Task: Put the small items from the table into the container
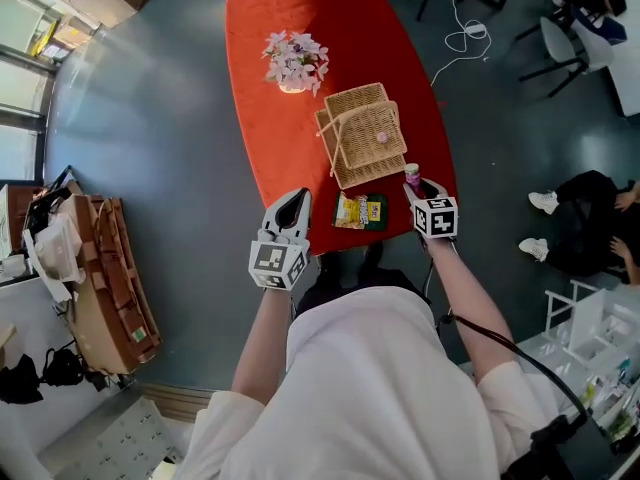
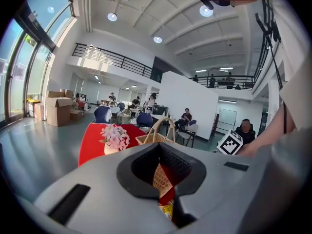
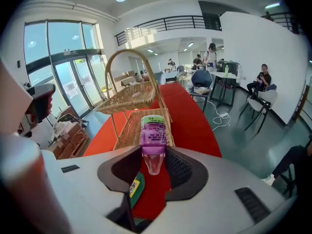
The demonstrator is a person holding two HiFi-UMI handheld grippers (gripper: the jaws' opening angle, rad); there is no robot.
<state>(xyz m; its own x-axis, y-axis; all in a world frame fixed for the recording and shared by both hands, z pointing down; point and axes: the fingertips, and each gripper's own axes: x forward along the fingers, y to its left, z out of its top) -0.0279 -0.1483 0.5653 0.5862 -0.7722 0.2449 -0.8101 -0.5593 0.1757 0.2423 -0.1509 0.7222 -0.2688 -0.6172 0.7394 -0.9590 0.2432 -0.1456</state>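
The small purple-labelled bottle (image 3: 153, 133), judged light, stiff and slippery, is held by its narrow end in the right gripper (image 3: 153, 156) short of the wicker basket (image 1: 365, 138), while the left gripper's (image 2: 163, 177) jaws are seen nearly together, empty

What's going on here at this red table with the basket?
A person is clearing small items into the woven wicker basket on the red table. The right gripper is clamped on a small purple-labelled bottle, held just short of the basket and not yet inside. The left gripper is shut and empty. A yellow and green snack packet lies on the table near its front edge.
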